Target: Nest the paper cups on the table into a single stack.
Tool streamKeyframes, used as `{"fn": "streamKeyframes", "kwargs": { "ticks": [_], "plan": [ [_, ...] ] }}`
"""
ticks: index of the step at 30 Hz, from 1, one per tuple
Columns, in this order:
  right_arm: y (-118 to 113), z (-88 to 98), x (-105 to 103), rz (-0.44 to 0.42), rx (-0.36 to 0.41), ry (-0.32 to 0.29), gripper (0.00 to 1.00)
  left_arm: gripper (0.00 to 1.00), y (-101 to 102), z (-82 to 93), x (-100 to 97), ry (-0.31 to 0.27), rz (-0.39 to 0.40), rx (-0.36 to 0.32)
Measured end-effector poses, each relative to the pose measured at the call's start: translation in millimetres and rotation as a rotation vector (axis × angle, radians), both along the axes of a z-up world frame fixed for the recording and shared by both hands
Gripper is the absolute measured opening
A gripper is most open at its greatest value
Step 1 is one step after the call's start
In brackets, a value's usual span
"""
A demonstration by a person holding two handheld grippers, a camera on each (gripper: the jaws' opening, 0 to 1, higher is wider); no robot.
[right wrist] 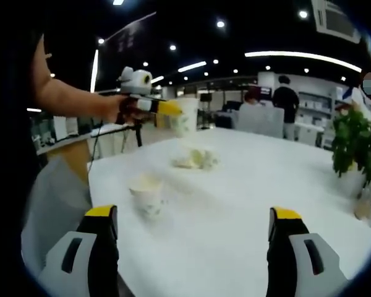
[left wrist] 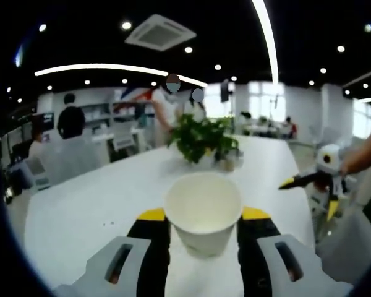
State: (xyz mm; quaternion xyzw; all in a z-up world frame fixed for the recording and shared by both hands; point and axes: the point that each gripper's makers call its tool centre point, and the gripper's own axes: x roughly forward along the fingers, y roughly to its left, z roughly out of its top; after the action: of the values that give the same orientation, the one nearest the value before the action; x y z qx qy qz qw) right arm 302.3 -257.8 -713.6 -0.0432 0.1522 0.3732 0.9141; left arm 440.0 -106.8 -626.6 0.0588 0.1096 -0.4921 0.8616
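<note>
Round white paper cup [left wrist: 203, 210] clamped in my left gripper [left wrist: 203, 218], right gripper [right wrist: 195, 230] gaping; I'd lower it squarely over the upright table cup [right wrist: 147, 193]

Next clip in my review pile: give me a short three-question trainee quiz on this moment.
1. True or false: the left gripper holds a paper cup between its jaws.
2. How do the jaws of the right gripper stand? A) wide apart, nothing between them B) shut on a cup C) shut on the plant
3. Fill in: in the right gripper view, a cup on the table stands upright near the table's ____ edge.

Key: 1 true; 2 A; 3 near (the camera-side one).
</note>
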Motion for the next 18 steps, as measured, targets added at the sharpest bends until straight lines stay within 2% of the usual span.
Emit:
{"fn": "streamKeyframes", "kwargs": {
  "ticks": [7,11,13,16,18],
  "plan": [
    [-1,2.0,-1,-0.001,-0.001,-0.009,1.0,0.4,-3,5.2,-19.3,-0.005,-0.008,-0.004],
    [0,3.1,-1,0.002,-0.002,-0.014,1.0,0.4,-4,8.3,-30.2,0.011,-0.007,-0.025],
    [0,3.7,-1,0.002,-0.002,-0.016,1.0,0.4,-5,7.4,-35.9,-0.001,-0.014,-0.01],
    [1,-0.8,-2,0.018,-0.055,-0.03,1.0,0.4,-6,5.9,-42.7,0.0,-0.019,-0.005],
    [2,-0.7,-2,0.019,-0.048,-0.026,1.0,0.4,-6,5.2,-46.1,0.007,-0.019,-0.011]
  ]
}}
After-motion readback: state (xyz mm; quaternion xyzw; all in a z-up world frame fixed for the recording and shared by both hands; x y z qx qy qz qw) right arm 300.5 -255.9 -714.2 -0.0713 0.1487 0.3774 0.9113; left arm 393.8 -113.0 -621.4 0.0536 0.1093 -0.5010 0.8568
